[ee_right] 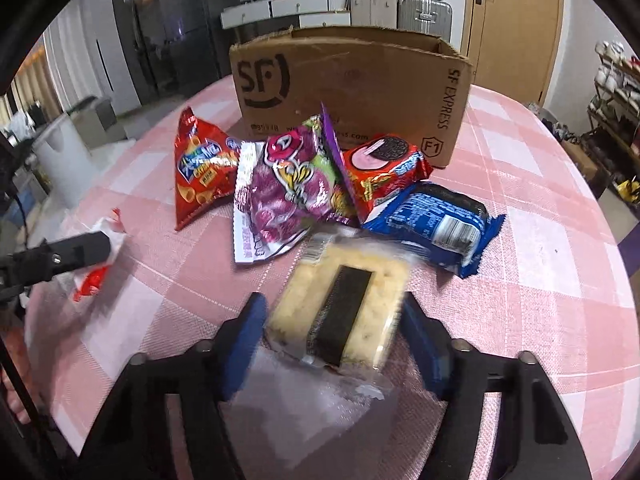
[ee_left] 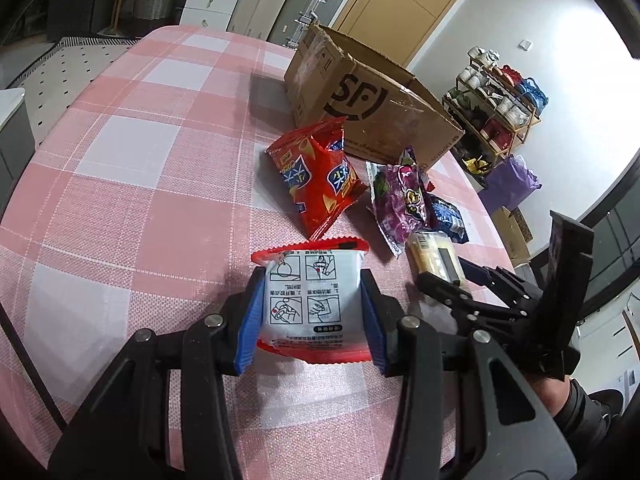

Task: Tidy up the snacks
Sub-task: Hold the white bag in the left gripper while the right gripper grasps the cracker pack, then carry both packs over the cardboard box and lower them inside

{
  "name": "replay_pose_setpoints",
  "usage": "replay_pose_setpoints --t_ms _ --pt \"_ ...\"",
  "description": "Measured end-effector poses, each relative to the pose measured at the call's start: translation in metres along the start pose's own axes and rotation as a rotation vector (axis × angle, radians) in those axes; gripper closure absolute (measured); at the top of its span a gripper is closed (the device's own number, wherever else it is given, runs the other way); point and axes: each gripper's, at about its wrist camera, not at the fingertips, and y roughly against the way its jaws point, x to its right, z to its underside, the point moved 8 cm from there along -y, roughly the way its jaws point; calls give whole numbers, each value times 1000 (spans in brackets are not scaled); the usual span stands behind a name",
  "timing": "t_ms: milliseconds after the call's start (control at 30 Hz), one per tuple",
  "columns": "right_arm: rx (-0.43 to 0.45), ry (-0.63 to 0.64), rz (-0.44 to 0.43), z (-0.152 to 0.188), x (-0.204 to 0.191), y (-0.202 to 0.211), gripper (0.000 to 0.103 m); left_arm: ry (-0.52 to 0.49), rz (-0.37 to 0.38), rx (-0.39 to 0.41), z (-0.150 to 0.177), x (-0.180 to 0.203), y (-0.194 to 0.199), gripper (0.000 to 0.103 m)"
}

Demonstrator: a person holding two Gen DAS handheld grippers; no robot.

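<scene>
My left gripper (ee_left: 314, 314) is shut on a white and red snack packet (ee_left: 312, 300), blue pads pressing its two sides, just above the pink checked tablecloth (ee_left: 140, 200). My right gripper (ee_right: 334, 328) is shut on a clear-wrapped yellow cake with a dark seaweed band (ee_right: 340, 308); that cake also shows in the left wrist view (ee_left: 434, 258). Ahead lie a red chips bag (ee_left: 316, 178) (ee_right: 200, 172), a purple candy bag (ee_left: 400, 196) (ee_right: 288, 188), a red Oreo pack (ee_right: 384, 168) and a blue Oreo pack (ee_right: 436, 224). An open SF cardboard box (ee_left: 372, 100) (ee_right: 352, 88) stands behind them.
The table's rounded edge (ee_right: 580, 160) curves off to the right. A shoe rack (ee_left: 500, 112) and purple bag (ee_left: 508, 184) stand on the floor beyond it. Suitcases (ee_right: 424, 12) and drawers stand behind the box. The left gripper shows at the left of the right wrist view (ee_right: 68, 252).
</scene>
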Motion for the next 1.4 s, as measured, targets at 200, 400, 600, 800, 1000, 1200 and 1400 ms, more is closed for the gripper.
replay_pose_setpoints --t_ms 200,400,600,800,1000,1200,1400 --pt "17 -28 -55 8 12 11 38 -9 -6 -9 2 5 -2 62" --pt "51 -74 -104 9 23 27 38 -31 -15 -5 -1 14 0 62" --pt "100 -95 -136 2 26 47 38 -64 -29 2 -5 25 4 62" --pt "145 -87 -173 -7 21 72 38 -105 -44 17 -15 35 10 62" --pt "195 -81 -214 -26 18 94 38 -150 -43 28 -31 49 15 62" --pt "233 -100 -261 -44 21 109 38 -141 7 16 -56 59 16 62" --pt "261 -97 -286 -60 26 117 38 -168 -1 42 -79 68 25 62"
